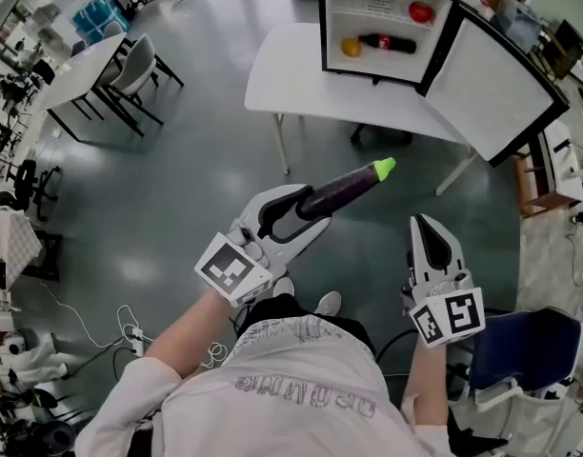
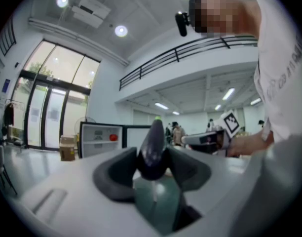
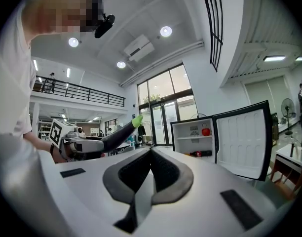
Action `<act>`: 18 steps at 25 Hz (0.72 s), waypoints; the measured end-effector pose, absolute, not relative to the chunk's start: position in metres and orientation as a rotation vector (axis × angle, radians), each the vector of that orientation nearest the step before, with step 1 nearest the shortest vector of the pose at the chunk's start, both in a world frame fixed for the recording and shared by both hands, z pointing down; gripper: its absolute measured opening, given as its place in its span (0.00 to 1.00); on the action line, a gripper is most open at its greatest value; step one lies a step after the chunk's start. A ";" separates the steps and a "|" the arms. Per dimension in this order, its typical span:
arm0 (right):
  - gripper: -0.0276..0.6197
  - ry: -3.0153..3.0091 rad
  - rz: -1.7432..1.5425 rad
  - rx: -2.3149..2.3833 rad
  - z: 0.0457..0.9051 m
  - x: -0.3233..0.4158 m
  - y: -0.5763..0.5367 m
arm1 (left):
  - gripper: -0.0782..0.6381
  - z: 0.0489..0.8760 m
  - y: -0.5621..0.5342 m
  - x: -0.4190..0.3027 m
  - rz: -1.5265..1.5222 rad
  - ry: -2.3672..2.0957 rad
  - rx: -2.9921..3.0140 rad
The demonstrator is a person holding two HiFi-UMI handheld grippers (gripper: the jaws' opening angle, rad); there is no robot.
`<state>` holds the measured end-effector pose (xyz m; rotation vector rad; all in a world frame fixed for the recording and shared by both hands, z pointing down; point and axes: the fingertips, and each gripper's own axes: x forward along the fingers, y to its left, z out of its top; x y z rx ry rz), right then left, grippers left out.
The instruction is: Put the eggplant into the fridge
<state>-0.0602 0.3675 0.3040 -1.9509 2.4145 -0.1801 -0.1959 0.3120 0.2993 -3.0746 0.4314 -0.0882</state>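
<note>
A dark purple eggplant (image 1: 344,188) with a green stem end sticks out forward from my left gripper (image 1: 306,208), which is shut on its thick end. In the left gripper view the eggplant (image 2: 153,147) fills the gap between the dark pads. It points toward the small fridge (image 1: 322,27), which stands open on a white table (image 1: 282,74) ahead, its door (image 1: 492,84) swung to the right. My right gripper (image 1: 420,222) hovers to the right of the eggplant. Its jaws meet with nothing between them (image 3: 151,152). The right gripper view also shows the fridge (image 3: 193,139).
Inside the fridge are a red fruit (image 1: 421,11) on the upper shelf, and a cola bottle (image 1: 387,42) and an orange fruit (image 1: 351,47) below. A blue chair (image 1: 520,350) stands at my right. Tables and chairs (image 1: 82,74) stand far left. Grey floor lies between me and the table.
</note>
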 end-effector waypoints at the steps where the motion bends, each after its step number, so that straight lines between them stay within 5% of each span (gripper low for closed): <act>1: 0.05 2.416 -0.177 -1.946 0.304 -0.057 0.369 | 0.39 0.299 0.313 -0.193 -0.088 0.435 -3.070; 18: 0.05 2.447 -0.187 -1.917 0.310 -0.014 0.349 | 0.39 0.301 0.285 -0.159 -0.072 0.515 -3.065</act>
